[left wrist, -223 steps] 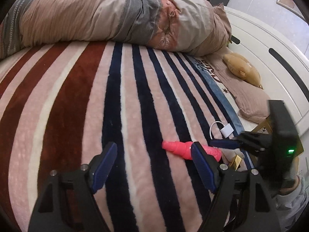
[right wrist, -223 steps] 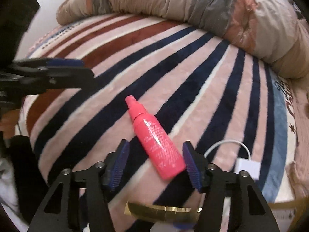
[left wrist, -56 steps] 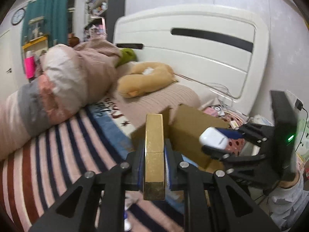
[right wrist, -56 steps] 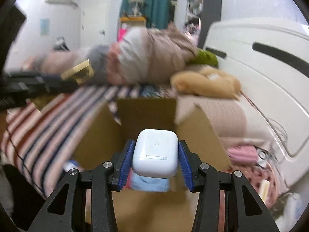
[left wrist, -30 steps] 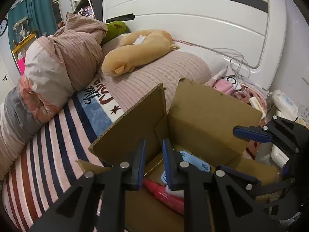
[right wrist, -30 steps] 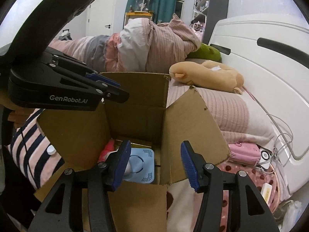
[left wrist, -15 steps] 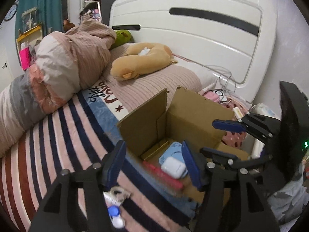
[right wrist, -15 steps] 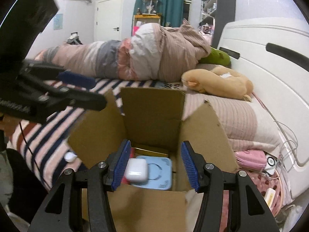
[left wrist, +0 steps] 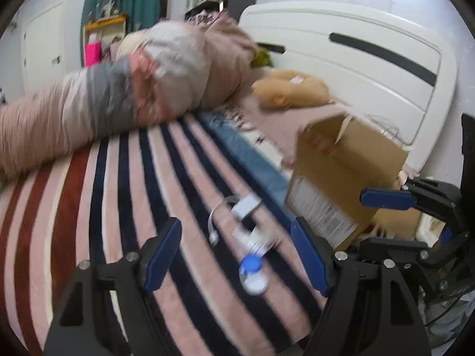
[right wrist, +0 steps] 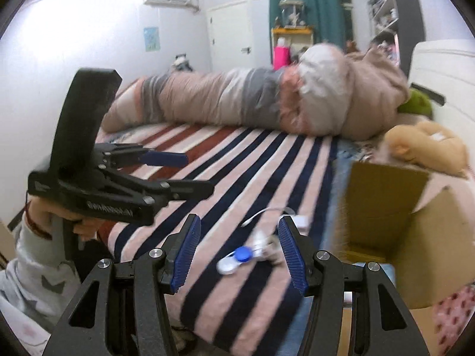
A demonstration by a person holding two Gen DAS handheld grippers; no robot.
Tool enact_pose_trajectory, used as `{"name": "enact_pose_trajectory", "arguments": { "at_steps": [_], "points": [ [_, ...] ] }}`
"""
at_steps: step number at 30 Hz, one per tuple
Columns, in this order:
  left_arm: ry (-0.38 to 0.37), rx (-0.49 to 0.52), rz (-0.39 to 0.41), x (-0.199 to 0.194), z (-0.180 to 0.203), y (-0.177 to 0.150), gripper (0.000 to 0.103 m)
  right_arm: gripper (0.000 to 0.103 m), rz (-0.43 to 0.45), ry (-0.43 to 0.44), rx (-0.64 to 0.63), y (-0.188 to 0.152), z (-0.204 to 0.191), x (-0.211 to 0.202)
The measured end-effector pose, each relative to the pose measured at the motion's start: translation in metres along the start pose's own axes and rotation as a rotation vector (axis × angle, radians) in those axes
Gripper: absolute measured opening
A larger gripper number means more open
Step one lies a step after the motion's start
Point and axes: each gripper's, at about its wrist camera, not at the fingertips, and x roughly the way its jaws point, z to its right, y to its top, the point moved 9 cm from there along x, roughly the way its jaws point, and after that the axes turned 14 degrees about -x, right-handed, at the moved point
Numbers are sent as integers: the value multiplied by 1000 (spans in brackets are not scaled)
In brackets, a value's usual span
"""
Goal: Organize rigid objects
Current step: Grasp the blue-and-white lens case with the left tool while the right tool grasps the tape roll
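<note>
Both your grippers are wide open w/ nothing between the pads: left gripper [left wrist: 236,256] and right gripper [right wrist: 239,250] both hover above the striped blanket [left wrist: 124,195], aimed at the same small stuff. Contact lens case [left wrist: 251,273], blue cap + white cap, lies on the blanket just in front of your left gripper; long axis runs roughly away from that cam, blue end farther, white end nearer. In the right wrist view the same case [right wrist: 236,259] lies on a diagonal, white cap lower left, blue cap upper right. Just beyond it there's a blurred white object [left wrist: 252,238], can't tell what it is. White charger w/ cable [left wrist: 245,204] lies further up the blanket, cable looping left. Cardboard box [left wrist: 344,175] sits right of these at the bed edge, flaps up; inside not visible from the left cam, right cam cuts off most of it. Heavy motion blur in both views, so fine detail is unreliable
</note>
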Motion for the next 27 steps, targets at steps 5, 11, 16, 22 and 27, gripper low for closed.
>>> {"name": "enact_pose_trajectory", "arguments": {
  "at_steps": [5,11,16,22,27],
  "points": [
    [-44,-65,-87,41,-29,-47,72,49,-130,-43,38,-34,-4,66],
    [-76,-105,-150,72,-41,-69,62,35,-175,-153,42,-59,31,120],
    [-118,-121,-184,84,-38,-78,62,13,-211,-141,35,-64,41,136],
    [-170,-72,-227,93,-15,-91,62,6,-227,-128,31,-73,25,110],
    [-99,-39,-194,109,0,-94,61,6,-220,-169,50,-86,23,89]
  ]
}}
